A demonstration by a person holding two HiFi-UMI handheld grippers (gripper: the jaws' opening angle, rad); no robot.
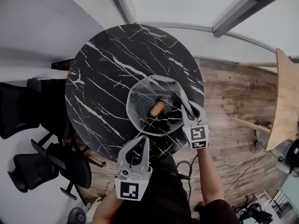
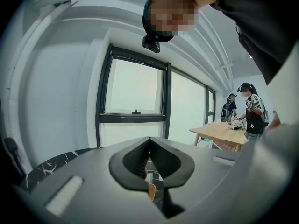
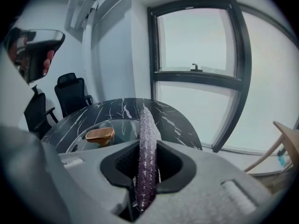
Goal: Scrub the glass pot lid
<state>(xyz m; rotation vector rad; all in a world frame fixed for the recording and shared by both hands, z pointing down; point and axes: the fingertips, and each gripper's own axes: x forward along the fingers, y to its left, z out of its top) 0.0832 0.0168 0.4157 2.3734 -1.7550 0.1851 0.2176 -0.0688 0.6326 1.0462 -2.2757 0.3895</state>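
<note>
Steadiness is the weak point of this step: nearest the person, the left gripper point(image 2: 149, 140) has its jaws together on nothing and hangs at the near edge of the bench point(image 1: 103, 69), just short of the glass pot lid point(image 1: 145, 94). A loose lid will probably slide or spin on polished marble once it is rubbed. That gripper would do better pressed on the near rim or against the tan knob point(image 1: 157, 109). Just beyond it and to the right, the right gripper point(image 3: 145, 146) is clamped on a purple knobbly scrubber point(image 3: 146, 122). The scrubber stands on edge between the jaws and sticks out past them. In the head view it sits over the lid's right rim, though I cannot tell whether it touches the glass. On edge it would meet the lid along a thin line, so tilting the gripper to lay the scrubber's broad side down should clean more per stroke. Short strokes curving round the knob, with light pressure, seem safest on domed glass. The lid lies knob up on the right half of the bench. Farther off are black office chairs point(image 1: 28, 106) to the left and a dark-framed window point(image 3: 196, 45) behind.
</note>
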